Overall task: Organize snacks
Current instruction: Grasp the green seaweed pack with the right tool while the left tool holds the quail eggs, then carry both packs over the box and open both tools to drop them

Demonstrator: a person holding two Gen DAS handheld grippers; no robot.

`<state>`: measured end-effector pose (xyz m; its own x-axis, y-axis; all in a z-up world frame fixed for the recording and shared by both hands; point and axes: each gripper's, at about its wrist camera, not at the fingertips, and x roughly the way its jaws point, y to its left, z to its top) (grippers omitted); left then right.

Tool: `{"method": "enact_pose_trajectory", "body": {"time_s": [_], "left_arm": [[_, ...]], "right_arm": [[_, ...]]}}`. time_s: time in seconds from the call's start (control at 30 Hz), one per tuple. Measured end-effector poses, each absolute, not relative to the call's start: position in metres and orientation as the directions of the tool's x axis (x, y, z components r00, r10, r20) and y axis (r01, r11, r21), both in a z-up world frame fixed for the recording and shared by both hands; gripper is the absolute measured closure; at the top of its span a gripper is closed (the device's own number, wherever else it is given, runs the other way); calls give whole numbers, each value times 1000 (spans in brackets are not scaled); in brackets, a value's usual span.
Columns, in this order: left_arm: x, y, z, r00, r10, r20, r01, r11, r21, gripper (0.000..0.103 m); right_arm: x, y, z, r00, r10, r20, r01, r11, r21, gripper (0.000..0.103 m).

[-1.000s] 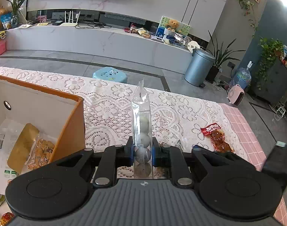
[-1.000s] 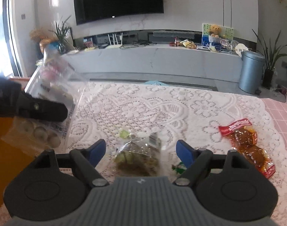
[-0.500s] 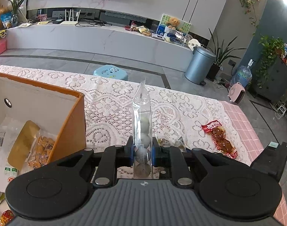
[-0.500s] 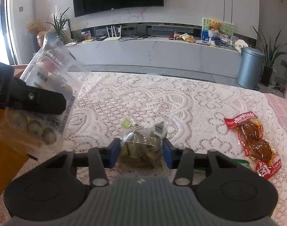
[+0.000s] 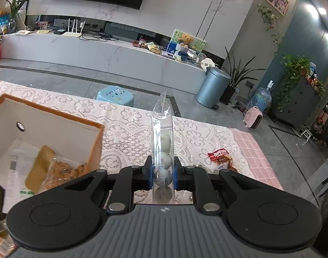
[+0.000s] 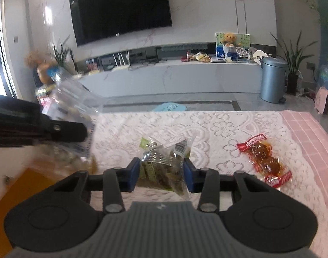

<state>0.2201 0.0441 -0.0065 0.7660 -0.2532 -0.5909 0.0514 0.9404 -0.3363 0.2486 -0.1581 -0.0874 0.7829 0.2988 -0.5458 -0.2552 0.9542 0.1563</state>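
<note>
Since a second ago, our right gripper (image 6: pixel 161 175) has closed its wide-spread fingers onto the green snack pouch (image 6: pixel 164 167) that lay between them, and the pouch now appears to hang clear of the lace-covered tabletop (image 6: pixel 217 129), pinched at both sides by the blue pads. Our left gripper (image 5: pixel 163 177) has kept its narrow clamp on the clear bag of pale round snacks (image 5: pixel 163 148), which stands upright between the fingers, its sealed top rising well ahead of the fingertips; from the right wrist view that same bag shows blurred off to the left of our right fingers. We judge that both hands now carry a load, so the next step is likely to bring each into the orange-rimmed box (image 5: pixel 99 142), which sits just left of the left fingers and already holds a few packets. The green pouch looks crinkled and soft, with a shiny silver patch and a barcode label at its upper corner, its lower corner poking out below the right pad. One red-wrapped snack (image 6: pixel 265 157) lies alone on the tabletop to the right of the right fingers, not yet collected.
</note>
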Motion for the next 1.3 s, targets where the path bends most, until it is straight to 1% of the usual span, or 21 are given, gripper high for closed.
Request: {"method": "enact_pose_trajectory", "body": {"time_s": [0.17, 0.33, 0.43, 0.57, 0.67, 0.77, 0.87, 1.0, 1.13, 1.3], "left_arm": [[202, 67, 12, 775, -239, -585, 52, 947, -318, 85], [186, 93, 32, 783, -206, -587, 67, 966, -249, 85], [180, 105, 39, 772, -170, -613, 62, 979, -193, 85], [176, 125, 44, 754, -136, -642, 53, 988, -148, 85], [175, 142, 45, 746, -110, -656, 26, 990, -136, 85], [173, 158, 44, 749, -93, -656, 7, 991, -133, 85], [170, 170, 40, 750, -66, -658, 3, 995, -96, 85], [171, 186, 31, 717, -81, -693, 20, 995, -96, 85], [178, 193, 16, 673, -68, -736, 41, 998, -55, 85], [189, 205, -3, 618, -65, -783, 49, 998, -44, 85]], "right_arm": [[205, -133, -56, 799, 334, -500, -286, 942, 173, 62], [175, -96, -31, 799, 380, -466, -347, 924, 160, 62], [164, -74, -19, 787, 411, -460, -387, 910, 150, 62], [154, -45, -9, 767, 440, -466, -431, 892, 133, 62], [152, -26, -3, 754, 454, -476, -455, 882, 121, 62], [154, -9, 0, 740, 470, -480, -481, 870, 111, 62], [155, 5, -2, 724, 497, -479, -513, 852, 108, 62], [161, 26, -11, 702, 499, -508, -539, 838, 79, 62], [168, 43, -18, 680, 506, -530, -565, 823, 61, 62], [177, 68, -30, 653, 484, -583, -603, 798, -13, 62]]}}
